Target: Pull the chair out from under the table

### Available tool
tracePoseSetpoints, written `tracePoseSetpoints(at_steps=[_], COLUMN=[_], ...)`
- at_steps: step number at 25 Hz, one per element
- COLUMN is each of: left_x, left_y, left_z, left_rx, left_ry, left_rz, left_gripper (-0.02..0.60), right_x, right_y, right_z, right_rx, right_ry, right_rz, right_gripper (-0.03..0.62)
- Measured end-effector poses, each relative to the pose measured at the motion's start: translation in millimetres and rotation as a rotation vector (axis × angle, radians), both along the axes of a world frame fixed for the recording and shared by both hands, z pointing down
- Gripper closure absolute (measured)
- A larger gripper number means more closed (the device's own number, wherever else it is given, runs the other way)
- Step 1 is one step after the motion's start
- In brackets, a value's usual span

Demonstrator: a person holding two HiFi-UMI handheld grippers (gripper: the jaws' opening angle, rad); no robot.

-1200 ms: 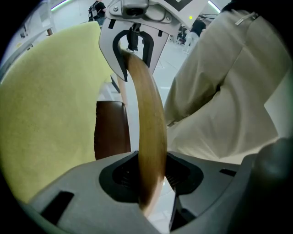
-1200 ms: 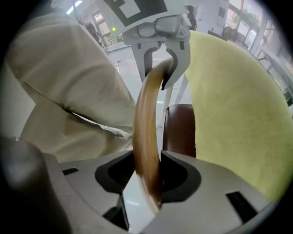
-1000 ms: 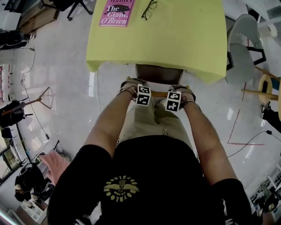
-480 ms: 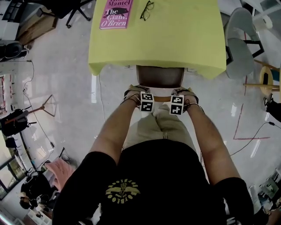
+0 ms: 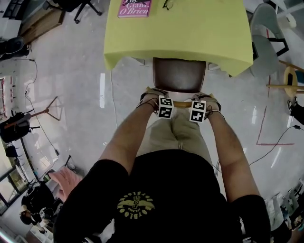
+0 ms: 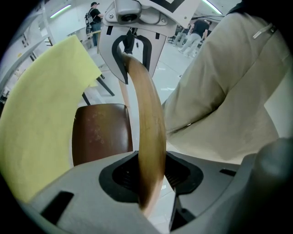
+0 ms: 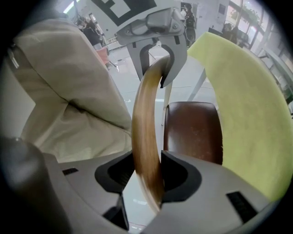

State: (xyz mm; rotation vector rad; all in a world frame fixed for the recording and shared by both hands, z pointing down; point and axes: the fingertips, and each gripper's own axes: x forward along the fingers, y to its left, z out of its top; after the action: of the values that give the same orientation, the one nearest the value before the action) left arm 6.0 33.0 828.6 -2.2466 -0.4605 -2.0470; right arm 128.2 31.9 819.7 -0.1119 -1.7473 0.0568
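Observation:
The chair has a brown seat (image 5: 179, 75) and a curved wooden top rail (image 5: 182, 103). It stands partly out from under the table with the yellow-green cloth (image 5: 190, 33). My left gripper (image 5: 164, 105) is shut on the left part of the rail (image 6: 149, 137), which fills the gap between its pads. On the right part of the rail (image 7: 145, 137) my right gripper (image 5: 198, 109) is shut in the same way. Both point steeply down. Each gripper view shows the other gripper further along the rail, and the seat (image 6: 101, 132) (image 7: 194, 130) below.
A pink book (image 5: 135, 8) and a pair of glasses (image 5: 167, 4) lie on the table's far part. The person's legs in beige trousers (image 5: 173, 133) stand close behind the chair. A grey chair (image 5: 266, 33) and a wooden stool (image 5: 289, 88) stand at the right; a tripod (image 5: 42, 111) stands at the left.
Both grippers have moved back toward the person with the rail. The chair has slid out with them, so more of the brown seat shows in front of the cloth's edge.

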Motion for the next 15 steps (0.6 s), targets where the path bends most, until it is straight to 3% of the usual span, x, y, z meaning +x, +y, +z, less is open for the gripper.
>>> tracePoseSetpoints(at_steps=[15], left_x=[-12.9], left_y=[86.2], left_z=[1.7], left_rx=[-0.005], left_ry=[0.017], left_rz=[0.056], left_gripper=[0.439], right_x=[-13.1], right_y=[91.4], right_z=[3.4], right_rx=[-0.027], right_ry=[0.019], right_rz=[0.049], right_gripper=[0.422])
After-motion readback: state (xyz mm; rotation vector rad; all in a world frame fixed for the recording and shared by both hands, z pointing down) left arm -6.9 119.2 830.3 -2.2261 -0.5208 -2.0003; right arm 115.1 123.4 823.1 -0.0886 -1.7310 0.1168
